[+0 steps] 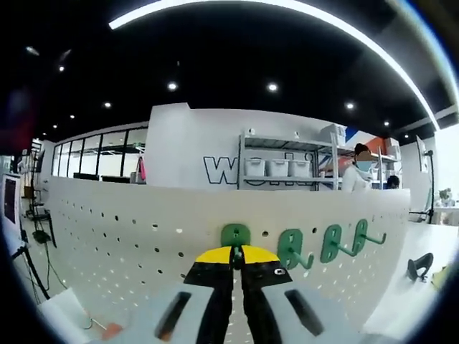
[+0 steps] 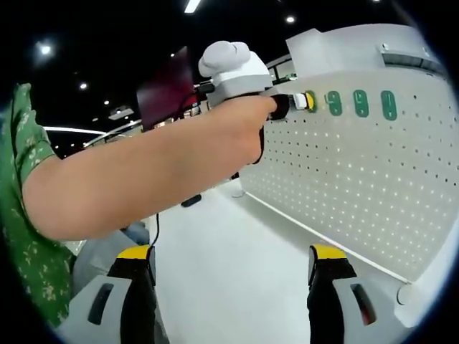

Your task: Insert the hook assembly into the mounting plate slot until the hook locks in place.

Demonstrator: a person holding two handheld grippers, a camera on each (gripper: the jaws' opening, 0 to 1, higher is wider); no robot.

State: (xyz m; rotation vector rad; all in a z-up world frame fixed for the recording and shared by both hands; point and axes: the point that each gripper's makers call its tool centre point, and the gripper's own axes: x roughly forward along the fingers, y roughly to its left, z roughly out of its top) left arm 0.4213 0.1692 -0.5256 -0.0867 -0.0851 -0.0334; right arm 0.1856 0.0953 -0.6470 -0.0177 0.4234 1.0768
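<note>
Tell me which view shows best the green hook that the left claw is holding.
The left gripper view: the green hook sits close, just beyond the left claw, against the pegboard. In the right gripper view it is small and far, partly hidden by the claw's yellow tip.

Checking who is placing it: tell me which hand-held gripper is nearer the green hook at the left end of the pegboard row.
Left. The left hand-held gripper is shut on that green hook at the pegboard. The right hand-held gripper hangs open, well back from the board.

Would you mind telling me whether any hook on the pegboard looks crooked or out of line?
Nothing stands out: three green hooks sit upright in a level row on the pegboard, and the left gripper holds a fourth hook against it at the same height.
</note>
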